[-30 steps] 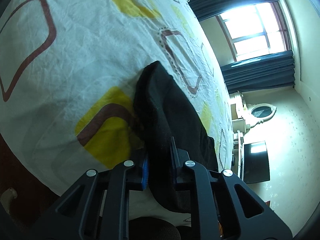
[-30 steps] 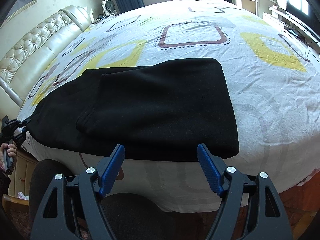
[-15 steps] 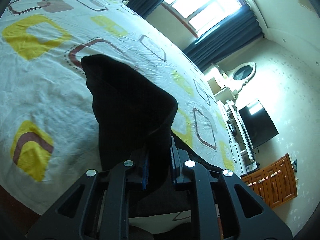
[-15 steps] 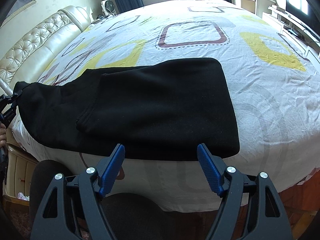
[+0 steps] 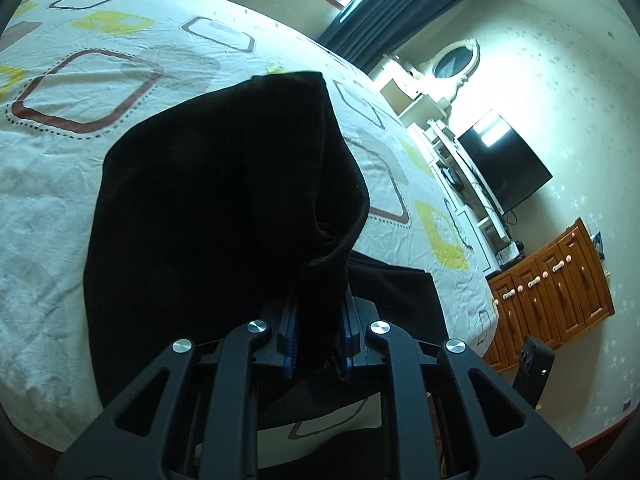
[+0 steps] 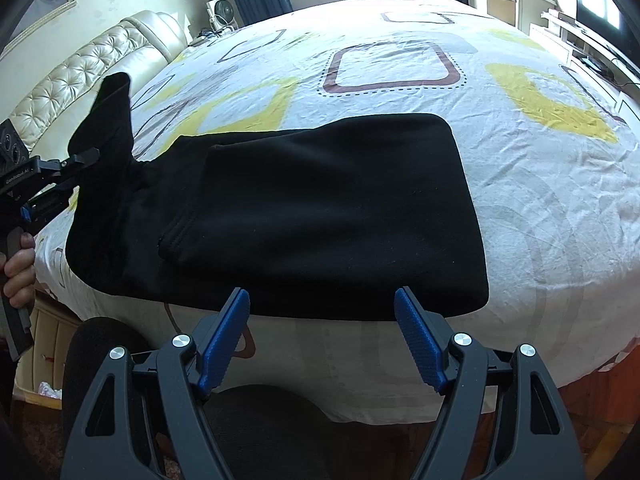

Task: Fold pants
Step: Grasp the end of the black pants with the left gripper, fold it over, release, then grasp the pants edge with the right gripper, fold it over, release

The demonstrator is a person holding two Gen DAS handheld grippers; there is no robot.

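The black pants [image 6: 320, 208] lie folded on the bed near its front edge, with one fold layer on top. My left gripper [image 5: 318, 332] is shut on the left end of the pants [image 5: 224, 200] and holds it lifted above the bed; that gripper also shows at the left of the right wrist view [image 6: 80, 160], with the raised cloth standing up above it. My right gripper [image 6: 322, 304] is open and empty, just in front of the pants' near edge, over the bed's side.
The bed has a white sheet [image 6: 540, 184] with yellow and brown squares. A cream tufted headboard [image 6: 80, 76] is at the left. A TV [image 5: 504, 168], white shelf and wooden cabinet [image 5: 560, 292] stand along the far wall. A dark round stool [image 6: 260, 420] is below the bed edge.
My left gripper has lifted the left end of the pants off the bed and swung it up and toward the right. The right gripper has stayed still and open.
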